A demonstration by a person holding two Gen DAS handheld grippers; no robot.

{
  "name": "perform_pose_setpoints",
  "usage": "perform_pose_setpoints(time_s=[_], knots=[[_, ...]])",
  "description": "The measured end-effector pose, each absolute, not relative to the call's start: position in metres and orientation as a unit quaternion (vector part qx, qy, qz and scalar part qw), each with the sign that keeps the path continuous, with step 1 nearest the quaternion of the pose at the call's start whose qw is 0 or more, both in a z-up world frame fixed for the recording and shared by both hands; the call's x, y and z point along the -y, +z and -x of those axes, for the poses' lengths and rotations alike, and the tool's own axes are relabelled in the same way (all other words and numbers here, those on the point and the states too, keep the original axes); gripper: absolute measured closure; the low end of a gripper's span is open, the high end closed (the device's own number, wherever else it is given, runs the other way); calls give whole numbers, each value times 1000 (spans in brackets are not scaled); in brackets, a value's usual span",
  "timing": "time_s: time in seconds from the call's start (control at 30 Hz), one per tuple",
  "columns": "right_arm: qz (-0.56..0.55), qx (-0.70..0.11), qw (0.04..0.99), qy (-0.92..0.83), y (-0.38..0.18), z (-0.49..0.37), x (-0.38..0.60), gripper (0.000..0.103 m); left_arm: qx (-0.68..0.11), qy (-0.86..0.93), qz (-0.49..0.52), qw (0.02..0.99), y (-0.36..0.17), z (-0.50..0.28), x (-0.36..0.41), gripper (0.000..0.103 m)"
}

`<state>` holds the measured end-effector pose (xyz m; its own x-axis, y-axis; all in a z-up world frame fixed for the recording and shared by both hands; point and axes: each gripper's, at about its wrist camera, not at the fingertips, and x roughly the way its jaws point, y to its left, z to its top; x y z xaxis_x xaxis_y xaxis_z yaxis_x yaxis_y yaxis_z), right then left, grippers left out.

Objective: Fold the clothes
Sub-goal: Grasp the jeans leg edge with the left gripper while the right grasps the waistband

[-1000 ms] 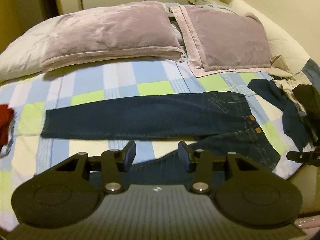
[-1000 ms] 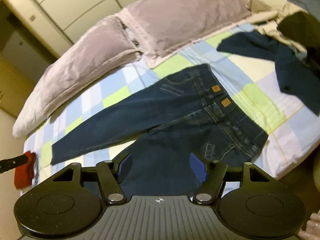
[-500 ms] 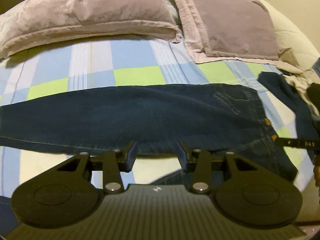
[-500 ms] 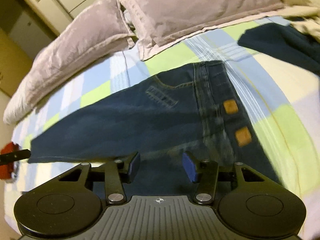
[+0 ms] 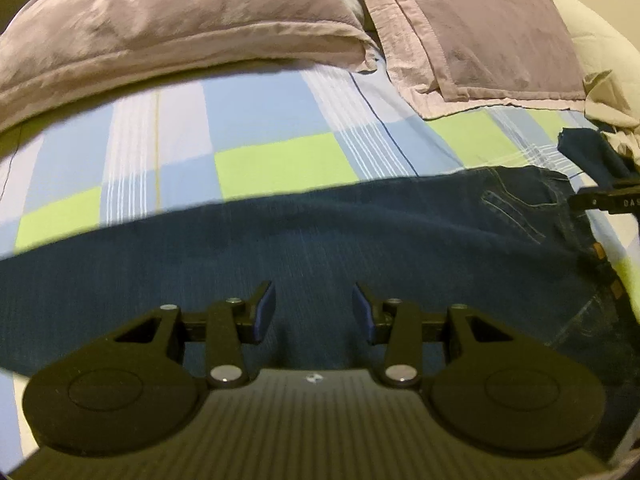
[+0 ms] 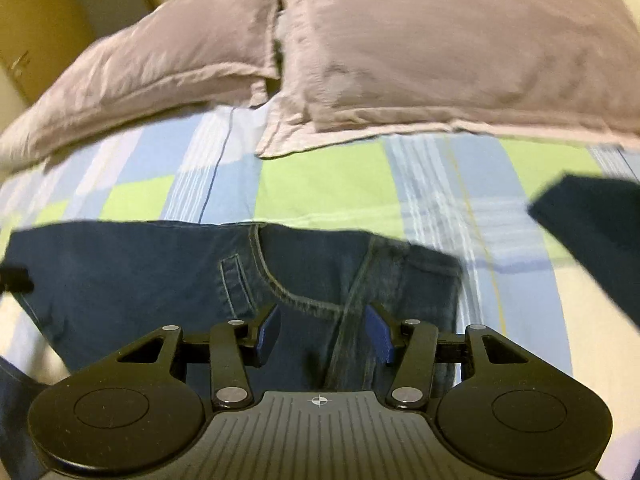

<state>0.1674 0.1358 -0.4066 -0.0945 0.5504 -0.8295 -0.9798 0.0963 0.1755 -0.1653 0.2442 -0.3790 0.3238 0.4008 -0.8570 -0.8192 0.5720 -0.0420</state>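
Both grippers are hovering over the jeans [image 5: 320,240] spread across the bed [image 5: 280,164]: left gripper [image 5: 314,312] above a leg, right gripper [image 6: 322,330] above the waistband, both half-open and empty, likely positioning to pinch; 2 pillows [image 5: 180,28] at 12 o'clock.

Your right gripper [image 6: 322,330] hung with jaws apart over the dark blue denim jeans [image 6: 168,276], near their stitched front pocket [image 6: 280,284].
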Motion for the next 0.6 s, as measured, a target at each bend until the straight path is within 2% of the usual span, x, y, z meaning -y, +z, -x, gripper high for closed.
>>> perform_pose_setpoints(time_s=[0.23, 0.33, 0.43, 0.47, 0.5, 0.6], knots=[[354, -328, 570, 665, -427, -153, -194, 51, -447, 384, 212, 780, -386, 164, -284, 65], [406, -287, 532, 686, -443, -149, -220, 51, -455, 382, 207, 778, -390, 170, -295, 65], [437, -282, 474, 711, -458, -149, -238, 51, -461, 378, 209, 775, -398, 179, -303, 65], [445, -282, 453, 719, -463, -150, -243, 67, -464, 376, 209, 775, -401, 182, -305, 65], [448, -294, 429, 728, -467, -150, -248, 101, -466, 373, 208, 775, -404, 183, -306, 65], [457, -287, 413, 733, -469, -148, -253, 103, -469, 360, 193, 783, -410, 186, -313, 65]])
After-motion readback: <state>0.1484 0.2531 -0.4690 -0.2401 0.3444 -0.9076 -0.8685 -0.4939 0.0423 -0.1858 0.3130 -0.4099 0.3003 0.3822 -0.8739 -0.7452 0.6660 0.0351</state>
